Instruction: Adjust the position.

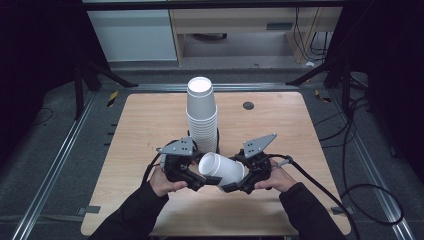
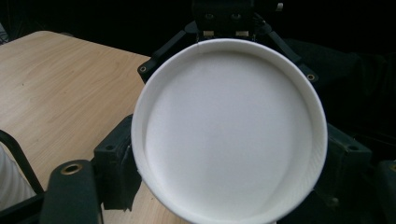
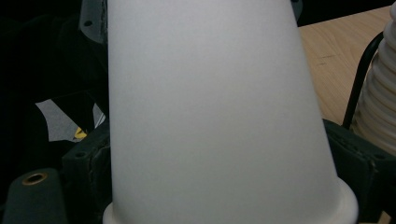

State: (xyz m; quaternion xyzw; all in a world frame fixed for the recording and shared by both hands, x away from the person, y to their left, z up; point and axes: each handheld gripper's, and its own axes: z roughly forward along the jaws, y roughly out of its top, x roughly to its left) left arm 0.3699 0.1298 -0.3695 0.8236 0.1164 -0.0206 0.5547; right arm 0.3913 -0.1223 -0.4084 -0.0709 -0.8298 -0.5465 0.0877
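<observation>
We hold one white paper cup (image 1: 221, 169) sideways in the air, just above the near part of the worktop (image 1: 145, 125). Both grippers are on it. The left gripper (image 1: 196, 181) has its fingers (image 2: 70, 186) closed on the wide rim end, one on each side. The right gripper (image 1: 231, 186) has its fingers (image 3: 359, 168) closed on the cup's body, with the wall squeezed between them. Behind the cup stands a tall stack of cups (image 1: 202, 115), upright, near the middle of the worktop.

The job here looks like passing the cup from one gripper to the other, or turning it. To do this well, we should squeeze softly, because a paper cup bends and dents easily. We think one gripper should keep its hold until the other is snug. Then only one lets go, slowly. We should also stay away from the stack, which is close behind and could tip over.

The cup lies on its side. Its long line runs from left to right across the worktop. In the high view the open mouth points left and a bit up, toward the left gripper. The narrow bottom end points right, toward the right gripper.
</observation>
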